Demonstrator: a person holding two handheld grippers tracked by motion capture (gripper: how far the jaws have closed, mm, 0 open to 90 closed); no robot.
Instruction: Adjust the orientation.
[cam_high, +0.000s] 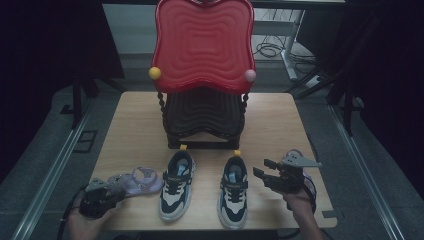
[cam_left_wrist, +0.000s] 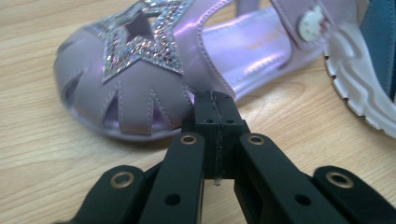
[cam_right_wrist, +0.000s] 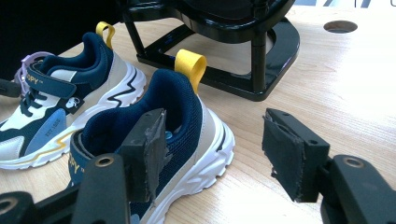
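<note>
Purple sandal (cam_left_wrist: 154, 70) lies on the table (cam_high: 280, 125) directly ahead of your left gripper (cam_high: 100, 195), toe nearest the closed, empty jaws, long axis running away toward the left sneaker (cam_high: 176, 184). Your left hand (cam_high: 82, 220) is the nearer 1, low at the table's near-left corner. Right gripper (cam_high: 272, 176) hangs with jaws wide and empty beside the right sneaker (cam_right_wrist: 154, 154).

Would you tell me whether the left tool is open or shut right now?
Shut. In the left gripper view the left tool has its jaws pressed together, empty, just short of the purple sandal.
</note>
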